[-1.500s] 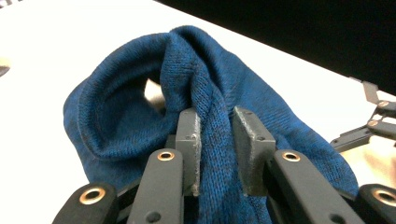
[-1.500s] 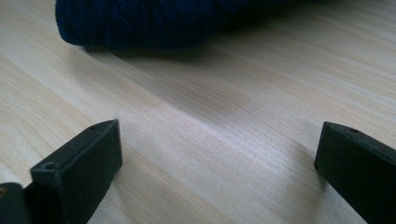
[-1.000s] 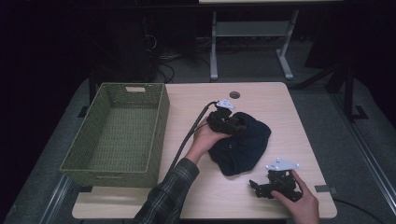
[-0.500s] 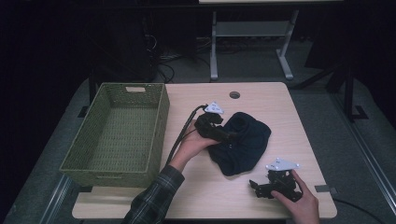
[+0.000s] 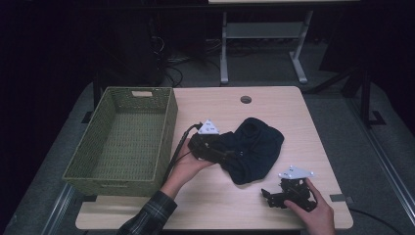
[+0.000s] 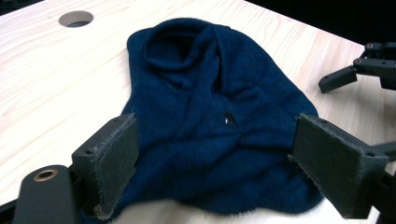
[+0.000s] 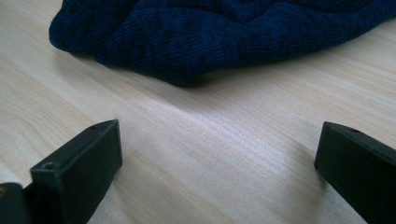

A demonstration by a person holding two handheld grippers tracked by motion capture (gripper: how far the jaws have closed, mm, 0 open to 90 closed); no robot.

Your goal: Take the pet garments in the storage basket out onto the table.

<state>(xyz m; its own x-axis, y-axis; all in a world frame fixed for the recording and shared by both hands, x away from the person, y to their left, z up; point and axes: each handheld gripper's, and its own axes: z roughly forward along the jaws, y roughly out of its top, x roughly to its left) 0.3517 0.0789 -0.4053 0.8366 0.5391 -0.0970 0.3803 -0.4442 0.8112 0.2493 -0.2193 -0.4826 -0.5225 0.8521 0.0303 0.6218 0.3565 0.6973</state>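
A dark blue knitted garment [image 5: 257, 147] lies crumpled in the middle of the light wooden table [image 5: 288, 107]. My left gripper [image 5: 227, 156] lies at its left edge, pointing into it. Its jaws have just been opening and stand wide. In the left gripper view the garment [image 6: 210, 112] has its near hem between the fingers [image 6: 112, 158], and neither pad presses on it. My right gripper [image 5: 270, 197] rests open on the table near the front right, a short way from the garment's near edge [image 7: 196, 42], with bare wood between its jaws.
A green woven basket [image 5: 166, 132] stands empty at the left of the table, close to my left hand. A round cable hole [image 5: 245, 99] sits near the far edge. Dark floor and a desk frame [image 5: 225, 58] lie beyond the table.
My left gripper has let go of the garment, opened wide, and drawn back left and toward me, from over the cloth to its left edge. The right gripper has stayed put.
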